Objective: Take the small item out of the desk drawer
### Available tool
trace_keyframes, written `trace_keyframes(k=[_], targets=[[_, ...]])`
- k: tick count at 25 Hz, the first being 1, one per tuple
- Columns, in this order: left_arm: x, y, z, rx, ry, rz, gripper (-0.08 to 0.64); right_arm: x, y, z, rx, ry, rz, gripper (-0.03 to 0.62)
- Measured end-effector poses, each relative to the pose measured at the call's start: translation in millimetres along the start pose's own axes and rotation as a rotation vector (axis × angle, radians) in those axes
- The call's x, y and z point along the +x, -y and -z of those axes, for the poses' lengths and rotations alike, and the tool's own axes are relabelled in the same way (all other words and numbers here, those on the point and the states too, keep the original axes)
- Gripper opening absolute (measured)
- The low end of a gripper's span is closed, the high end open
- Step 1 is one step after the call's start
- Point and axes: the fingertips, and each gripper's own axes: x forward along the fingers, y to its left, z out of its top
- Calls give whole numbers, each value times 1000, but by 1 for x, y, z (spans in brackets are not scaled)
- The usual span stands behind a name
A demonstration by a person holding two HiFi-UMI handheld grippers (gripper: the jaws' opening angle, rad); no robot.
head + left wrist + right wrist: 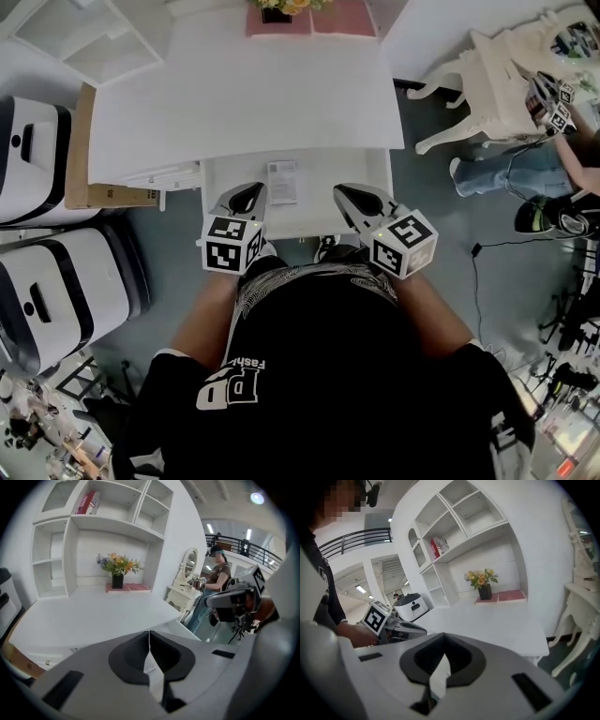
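1. Lower centre of the head view: left gripper [248, 197] and right gripper [349, 197]. The fingers of each are pressed together with nothing between them. Both are poised over the front of the drawer [220, 173].
2. Mid-frame: the drawer stands pulled out from under the desk [253, 94].
3. Between the two grippers, on the drawer floor: small item [282, 181], a flat printed packet, untouched.
4. Status, by judgement: opening is done. Parting the fingers, grasping the item and lifting it out remain.

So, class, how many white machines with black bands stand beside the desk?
2. One machine stands left of the desk, beside the cardboard box; the other machine stands nearer the person. More may be out of frame.
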Motion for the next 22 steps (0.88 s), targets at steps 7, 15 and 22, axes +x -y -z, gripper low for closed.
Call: trace_keyframes(k=[7, 15, 22], targets=[[42, -12, 16, -75, -66, -78, 108, -6, 26, 6, 7, -28, -48, 9], [87, -10, 32, -104, -169, -126, 205, -10, 58, 11, 41, -35, -79, 9], [131, -17, 76, -209, -266, -148, 280, -14, 75, 26, 45, -72, -75, 9]])
